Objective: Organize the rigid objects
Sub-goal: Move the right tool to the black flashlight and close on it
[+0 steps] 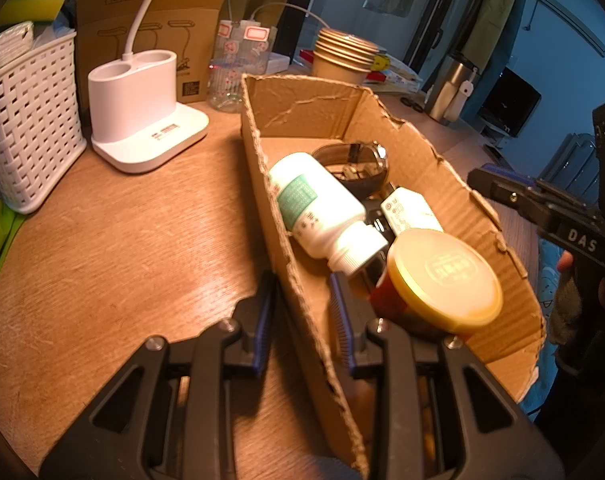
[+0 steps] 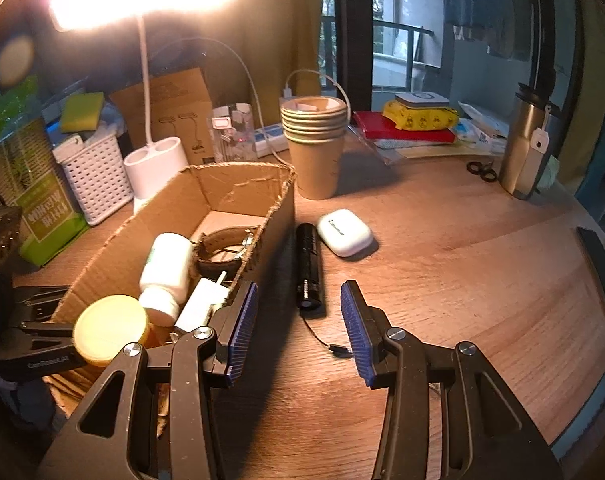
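Left gripper [image 1: 302, 320] clamped on near wall of cardboard box [image 1: 498, 216]; right gripper [image 2: 300, 332] apart, empty, beside box above black flashlight [image 2: 309, 268]. Inside box, near to far: yellow-lidded jar [image 1: 442, 276], white bottle [image 1: 322, 212], white charger [image 1: 410, 210], wristwatch [image 1: 358, 168]. Judged over half done: flashlight just outside box and white earbud case [image 2: 344, 232] beyond it still on surface [image 2: 462, 280].

Brown cardboard box [image 1: 286, 184] holds white bottle [image 1: 318, 208], yellow-lidded jar [image 1: 442, 276].
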`<state>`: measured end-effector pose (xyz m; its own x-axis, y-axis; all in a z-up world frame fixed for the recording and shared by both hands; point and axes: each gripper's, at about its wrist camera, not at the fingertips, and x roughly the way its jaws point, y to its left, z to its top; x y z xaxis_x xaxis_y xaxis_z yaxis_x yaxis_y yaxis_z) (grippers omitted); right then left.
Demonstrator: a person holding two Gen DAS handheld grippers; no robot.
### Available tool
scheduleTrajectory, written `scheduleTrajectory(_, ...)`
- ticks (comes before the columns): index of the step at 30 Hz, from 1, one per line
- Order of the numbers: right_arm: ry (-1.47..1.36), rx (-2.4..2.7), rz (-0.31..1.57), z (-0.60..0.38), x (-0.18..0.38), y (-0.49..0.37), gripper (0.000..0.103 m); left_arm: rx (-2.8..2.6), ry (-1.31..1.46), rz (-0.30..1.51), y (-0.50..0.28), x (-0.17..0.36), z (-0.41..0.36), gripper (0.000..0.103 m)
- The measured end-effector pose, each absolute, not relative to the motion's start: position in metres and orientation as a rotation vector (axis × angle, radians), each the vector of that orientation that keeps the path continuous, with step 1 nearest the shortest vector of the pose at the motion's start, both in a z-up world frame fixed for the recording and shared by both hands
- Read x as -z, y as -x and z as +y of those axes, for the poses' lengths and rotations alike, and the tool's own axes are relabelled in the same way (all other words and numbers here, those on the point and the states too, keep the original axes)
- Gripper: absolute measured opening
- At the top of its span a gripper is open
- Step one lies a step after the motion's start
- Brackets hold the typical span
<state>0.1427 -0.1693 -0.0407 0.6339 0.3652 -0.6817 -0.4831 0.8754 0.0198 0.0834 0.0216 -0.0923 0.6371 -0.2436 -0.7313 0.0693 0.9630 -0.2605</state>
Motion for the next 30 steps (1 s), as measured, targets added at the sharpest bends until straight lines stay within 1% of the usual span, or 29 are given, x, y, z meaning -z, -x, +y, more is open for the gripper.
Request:
scheduleTrajectory(3,0.18,-0.463,0.748,-0.171,0.046,-0.146,0.048,0.18,0.217,0.863,-0.083,0.092,0.022,0.029)
scheduleTrajectory(4,0.182,-0.458,0.751,-0.171,0.048,-0.148,0.049,0.18,0.217,0.863,-0.083,0.092,0.021,0.029)
scheduleTrajectory(5,0.182,-0.456,0.757,-0.172,0.05,-0.149,0.053,0.18,0.217,0.863,-0.083,0.092,0.022,0.029)
scheduleTrajectory(6,0.182,-0.459,0.762,-0.172,0.051,-0.15,0.054,0.18,0.216,0.863,-0.083,0.092,0.021,0.029)
scheduleTrajectory(30,0.133,-0.531,0.849,-0.181,0.078,-0.19,0.054,0.18,0.217,0.863,-0.083,0.092,0.021,0.029)
